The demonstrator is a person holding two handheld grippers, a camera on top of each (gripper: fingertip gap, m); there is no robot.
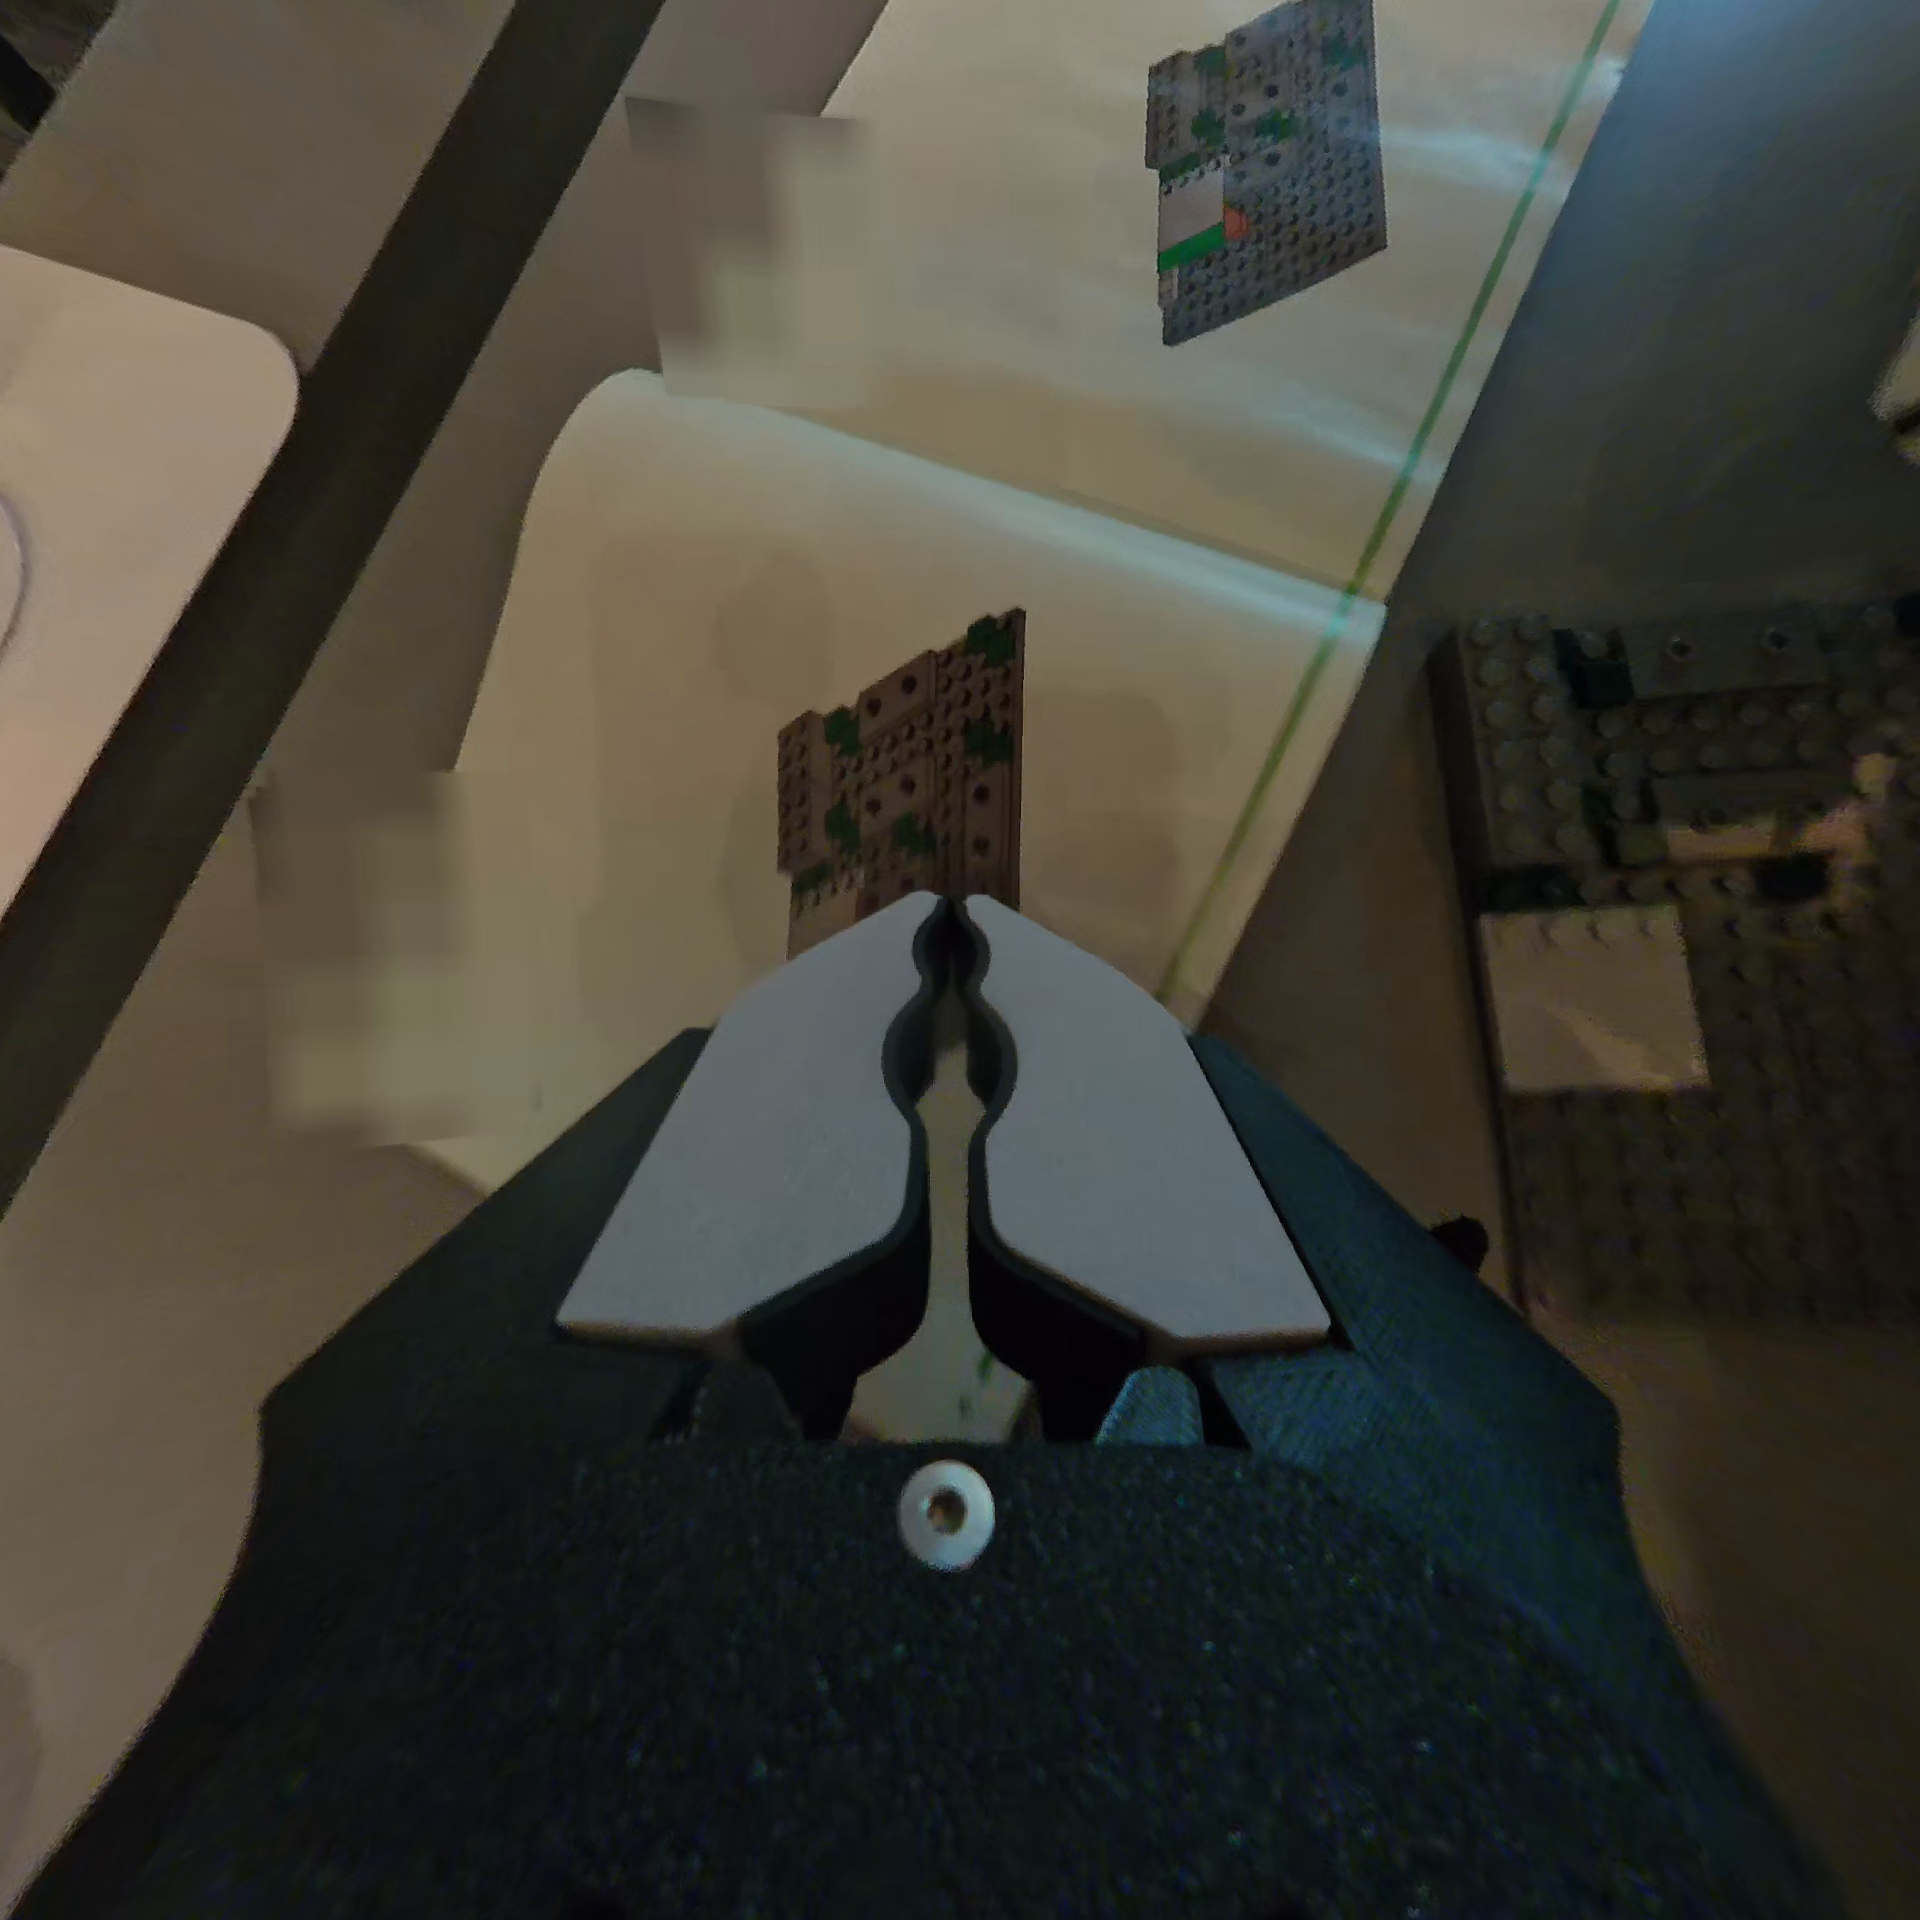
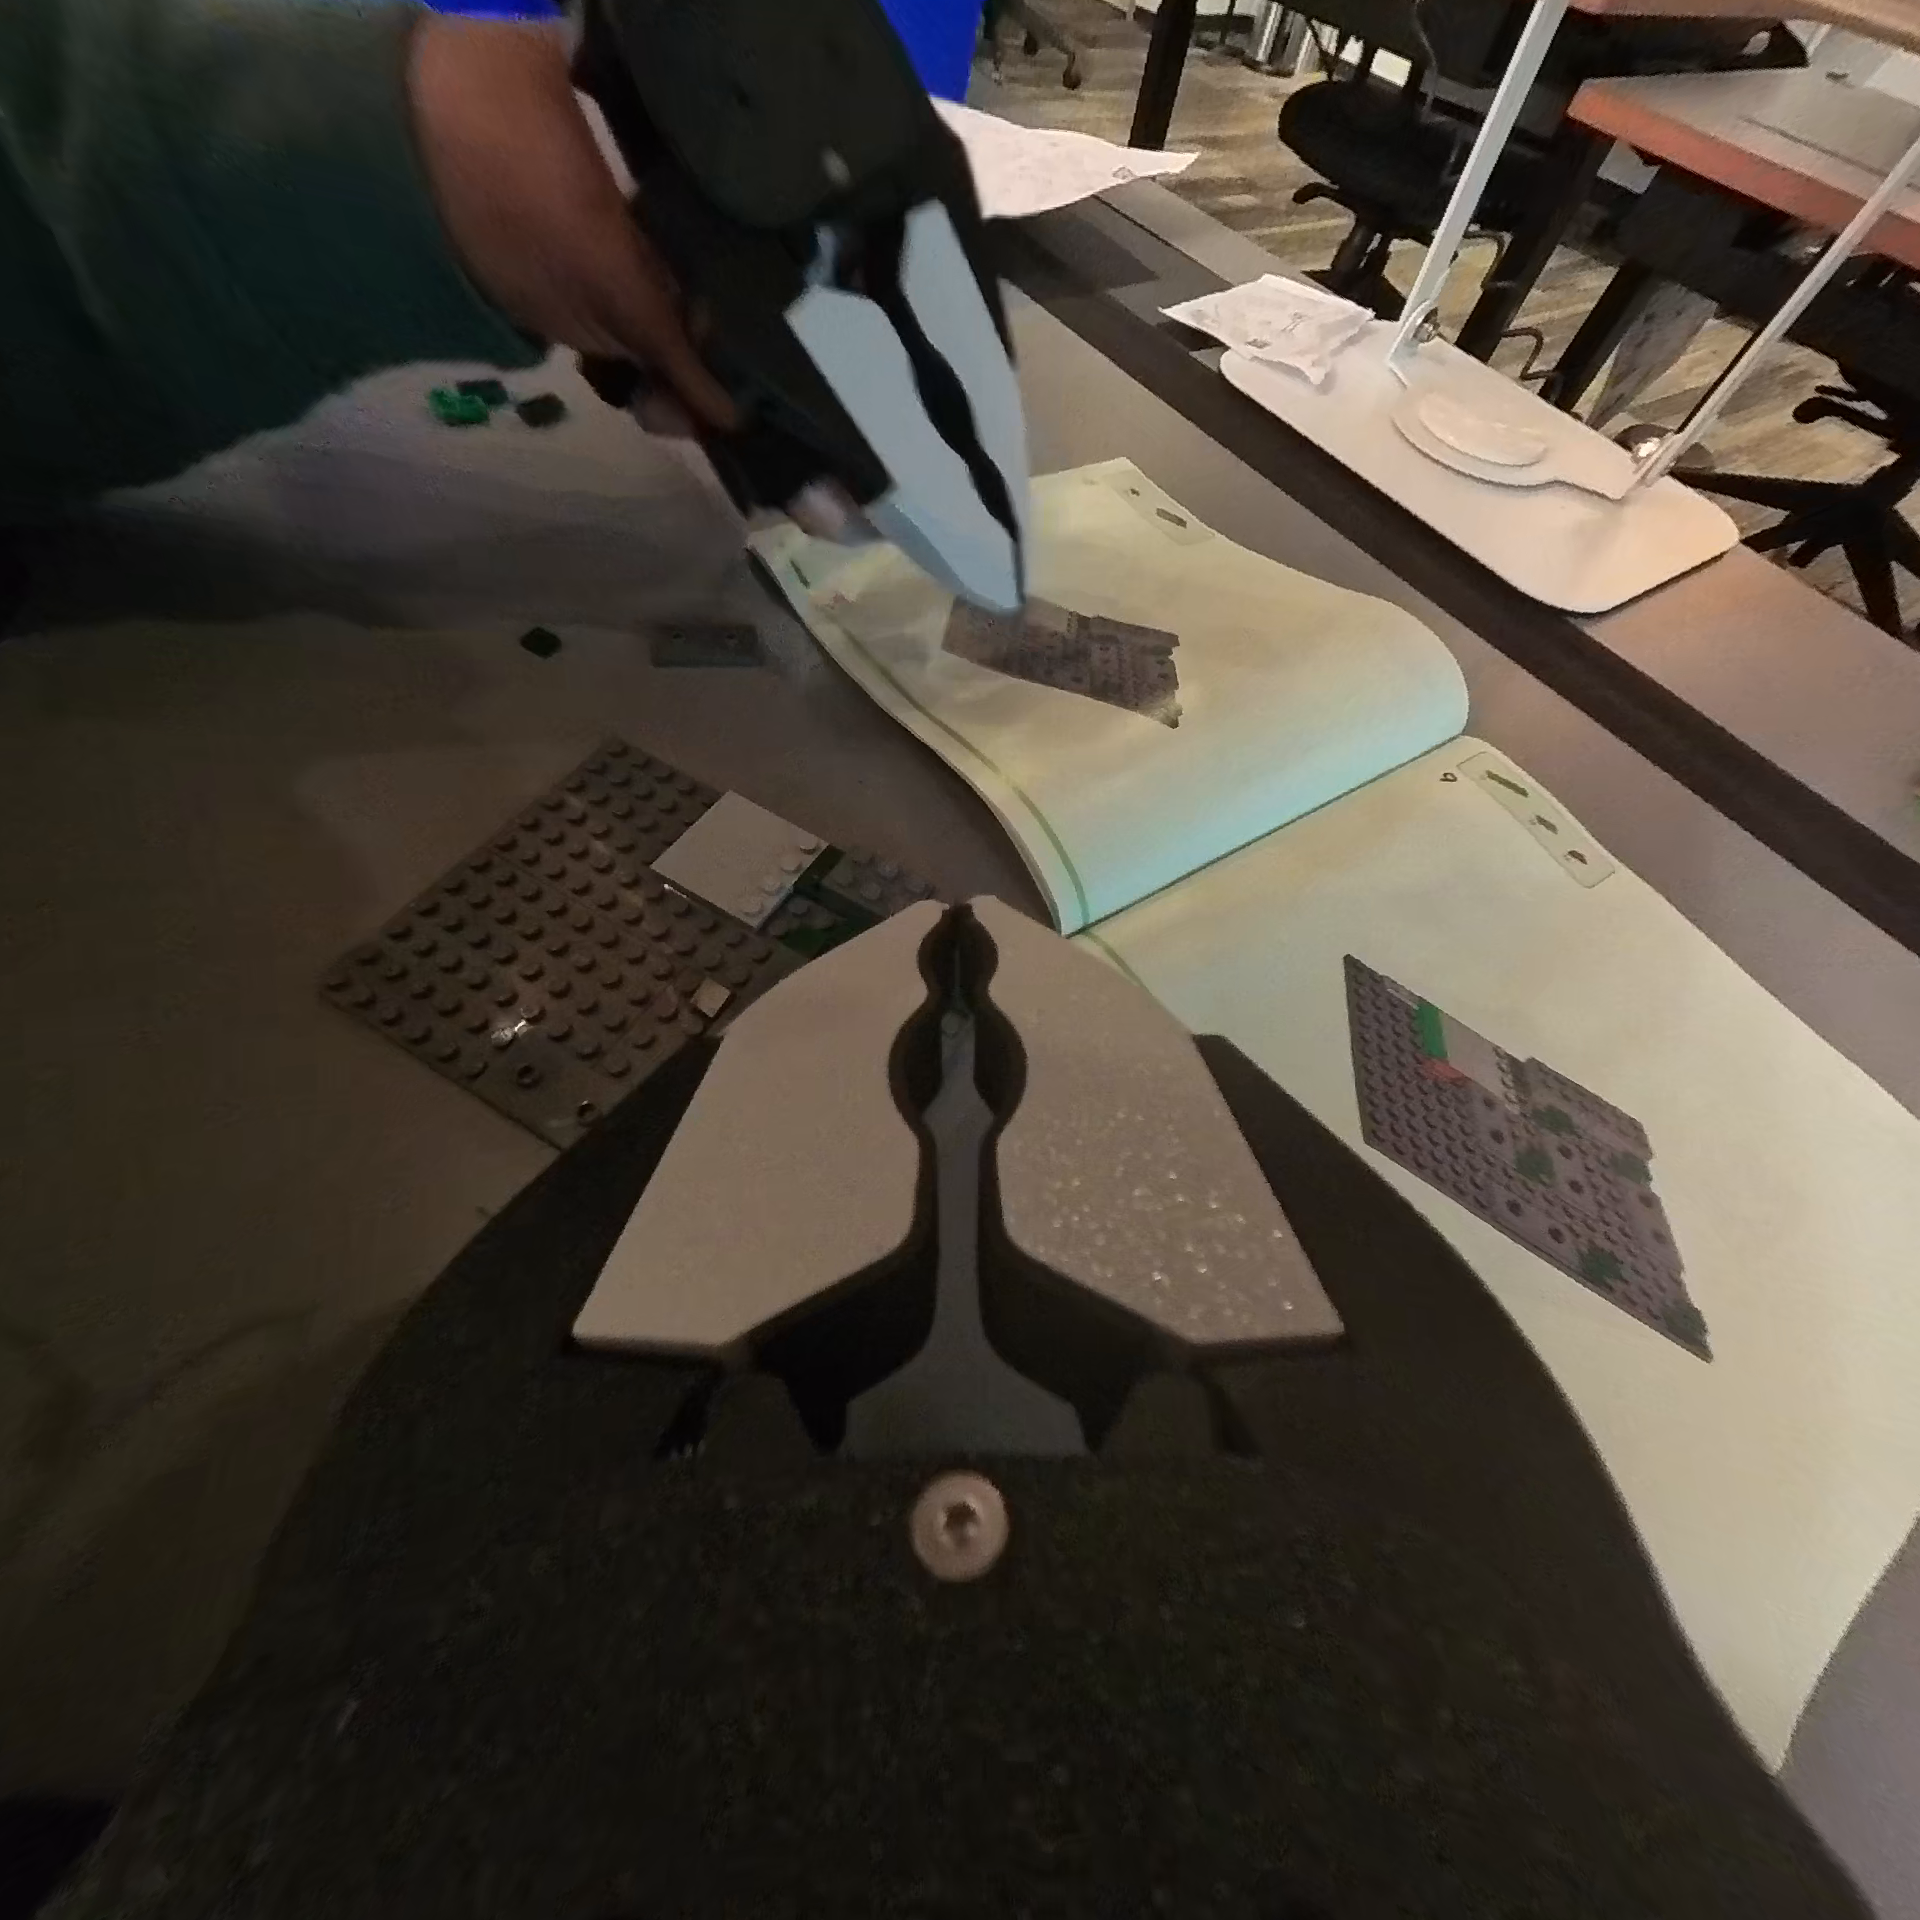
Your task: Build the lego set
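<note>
Grey plate (image 2: 540,966) lies on the bench (image 2: 208,935) at 10 o'clock of the closed, empty right claw (image 2: 958,912); the left claw (image 1: 951,902), closed, meets the open booklet (image 1: 831,499).

A dark grey studded Lego baseplate (image 2: 540,956) lay flat on the desk (image 2: 208,935), carrying a smooth pale grey square tile (image 2: 727,854) and some green pieces at its far corner. Just beside that corner lay the open pale instruction booklet (image 2: 1195,748), one page arched. Small loose green and dark Lego pieces (image 2: 488,403) lay well beyond the baseplate.
</note>
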